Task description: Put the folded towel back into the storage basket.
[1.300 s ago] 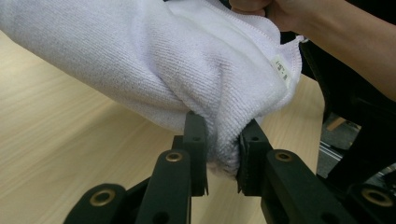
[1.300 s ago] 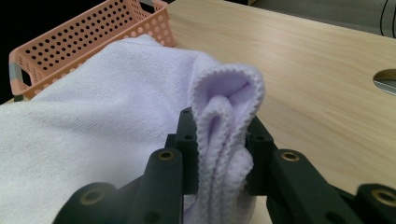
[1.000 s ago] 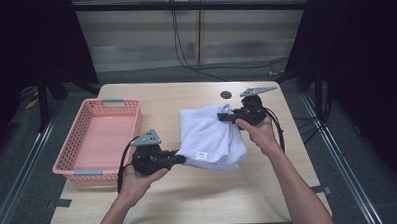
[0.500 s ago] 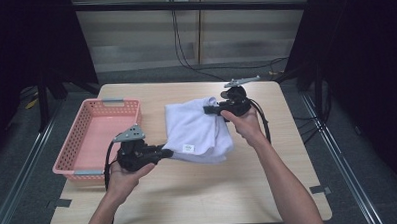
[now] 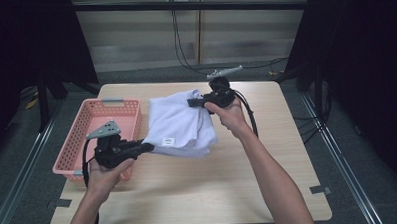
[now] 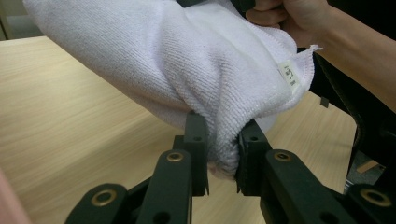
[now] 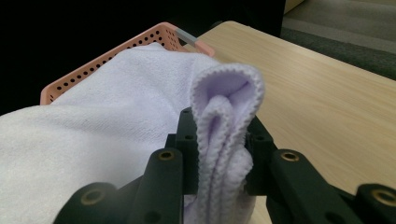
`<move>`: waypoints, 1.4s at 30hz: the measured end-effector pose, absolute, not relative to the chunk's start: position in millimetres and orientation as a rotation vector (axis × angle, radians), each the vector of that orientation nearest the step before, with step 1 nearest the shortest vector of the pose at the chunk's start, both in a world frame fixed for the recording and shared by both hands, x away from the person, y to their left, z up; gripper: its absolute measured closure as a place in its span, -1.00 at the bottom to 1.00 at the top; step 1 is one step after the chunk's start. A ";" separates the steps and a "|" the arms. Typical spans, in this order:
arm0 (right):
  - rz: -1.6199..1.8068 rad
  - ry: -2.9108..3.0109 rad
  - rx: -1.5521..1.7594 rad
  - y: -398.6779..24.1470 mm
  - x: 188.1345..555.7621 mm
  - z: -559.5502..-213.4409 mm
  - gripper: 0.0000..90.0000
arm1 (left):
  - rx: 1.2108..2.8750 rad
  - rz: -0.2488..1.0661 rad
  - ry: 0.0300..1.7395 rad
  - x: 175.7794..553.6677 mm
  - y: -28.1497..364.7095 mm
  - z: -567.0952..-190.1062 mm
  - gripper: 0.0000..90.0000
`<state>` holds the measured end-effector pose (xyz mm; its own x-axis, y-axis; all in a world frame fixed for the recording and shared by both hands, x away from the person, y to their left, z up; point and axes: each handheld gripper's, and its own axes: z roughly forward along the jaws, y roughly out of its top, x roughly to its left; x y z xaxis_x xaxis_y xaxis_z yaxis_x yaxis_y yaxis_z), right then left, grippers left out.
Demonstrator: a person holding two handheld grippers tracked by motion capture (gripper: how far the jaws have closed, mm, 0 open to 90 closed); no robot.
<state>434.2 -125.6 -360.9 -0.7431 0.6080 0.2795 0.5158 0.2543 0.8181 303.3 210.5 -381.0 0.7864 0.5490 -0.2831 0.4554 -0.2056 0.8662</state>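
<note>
The desk (image 5: pixel 199 192) is big and made of light wood. It fills the middle of the high view, with dark floor around it.

A pink basket (image 5: pixel 87 127) with little holes in its walls sits on the left part of the desk. It has a grey handle at its far end. In the right tool view its pink rim (image 7: pixel 116 51) peeks out behind the cloth.

A white towel (image 5: pixel 179 125) is folded into thick layers. It is between the two tools, just to the right of the basket, near the middle of the desk. It looks lifted, hanging from the two tools, but I cannot tell if its bottom still touches the desk. A small white tag (image 5: pixel 168 141) is on its near edge. The tag also shows in the left tool view (image 6: pixel 288 74).

The person's left hand (image 5: pixel 104 171) holds the left tool (image 5: pixel 148 145) in front of the basket's near right corner. In the left tool view, this tool (image 6: pixel 223 149) is clenched on a soft fold of the towel (image 6: pixel 187 60), which bulges out above the black jaws.

The person's right hand (image 5: pixel 226 111) holds the right tool (image 5: pixel 190 103) at the far edge of the towel. In the right tool view, this tool (image 7: pixel 219 140) pinches a folded towel edge (image 7: pixel 226 107). The layers stand up between the jaws like a loop.
</note>
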 end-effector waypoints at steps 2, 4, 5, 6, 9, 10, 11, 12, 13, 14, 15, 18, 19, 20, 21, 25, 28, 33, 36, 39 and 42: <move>1.517 2.422 1.071 -118.3 435.4 -361.6 0.63 | 1.844 0.107 0.786 303.5 216.7 -383.0 0.74; 1.515 2.430 1.066 -112.3 436.8 -361.5 0.63 | 1.834 0.110 0.794 303.1 223.2 -383.5 0.74; 1.516 2.431 1.064 -110.3 437.4 -361.4 0.63 | 1.834 0.119 0.799 302.7 226.5 -383.1 0.74; 1.518 2.437 1.065 -106.7 438.5 -360.8 0.63 | 1.832 0.122 0.802 302.5 228.5 -382.8 0.74; 1.511 2.448 1.046 -97.6 441.7 -357.5 0.64 | 1.823 0.141 0.819 302.4 236.9 -381.7 0.74; 1.519 2.445 1.043 -94.6 442.8 -355.9 0.64 | 1.820 0.145 0.821 302.6 239.2 -381.3 0.74; 1.522 2.447 1.042 -92.5 443.8 -354.6 0.64 | 1.814 0.147 0.828 303.0 242.1 -380.7 0.75; 1.518 2.448 1.040 -89.1 445.1 -352.9 0.64 | 1.807 0.150 0.834 303.2 244.9 -379.9 0.75; 1.512 2.452 1.041 -85.7 446.3 -351.0 0.64 | 1.805 0.154 0.835 303.5 248.1 -379.0 0.75; 1.510 2.455 1.038 -82.3 447.7 -349.2 0.64 | 1.796 0.158 0.841 303.5 251.0 -378.1 0.75; 1.510 2.456 1.034 -79.2 449.0 -347.6 0.64 | 1.792 0.161 0.843 303.3 254.5 -376.8 0.75; 1.513 2.461 1.024 -69.1 451.5 -343.1 0.64 | 1.772 0.185 0.866 302.0 263.5 -373.0 0.75; 1.516 2.470 1.019 -64.8 452.7 -342.2 0.64 | 1.751 0.183 0.873 301.9 267.4 -371.9 0.75; 1.510 2.472 1.017 -61.8 453.5 -341.6 0.64 | 1.739 0.180 0.872 302.2 270.3 -371.4 0.75; 1.513 2.473 1.019 -59.0 454.2 -340.9 0.64 | 1.743 0.189 0.879 302.1 272.6 -370.9 0.76; 1.522 2.479 1.008 -49.2 457.3 -335.9 0.64 | 1.740 0.202 0.890 301.0 281.3 -368.9 0.76; 1.518 2.483 0.994 -40.6 458.8 -331.7 0.64 | 1.742 0.212 0.891 300.8 289.5 -366.0 0.76; 1.519 2.491 0.981 -23.2 463.0 -326.0 0.64 | 1.709 0.237 0.930 299.2 303.9 -363.7 0.76; 1.509 2.507 0.985 -12.9 466.2 -324.9 0.64 | 1.698 0.243 0.945 298.3 312.8 -364.5 0.76; 1.495 2.517 0.992 1.4 469.4 -325.0 0.64 | 1.700 0.255 0.951 297.3 322.9 -362.7 0.76; 1.499 2.532 0.982 12.0 471.1 -323.5 0.64 | 1.699 0.261 0.959 294.7 333.3 -361.6 0.76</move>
<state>471.1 12.0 -323.5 -0.7989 0.5359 0.2729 0.4970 0.3329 0.8013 294.7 333.3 -361.6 0.6464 0.7057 -0.2900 0.4610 -0.0584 0.8855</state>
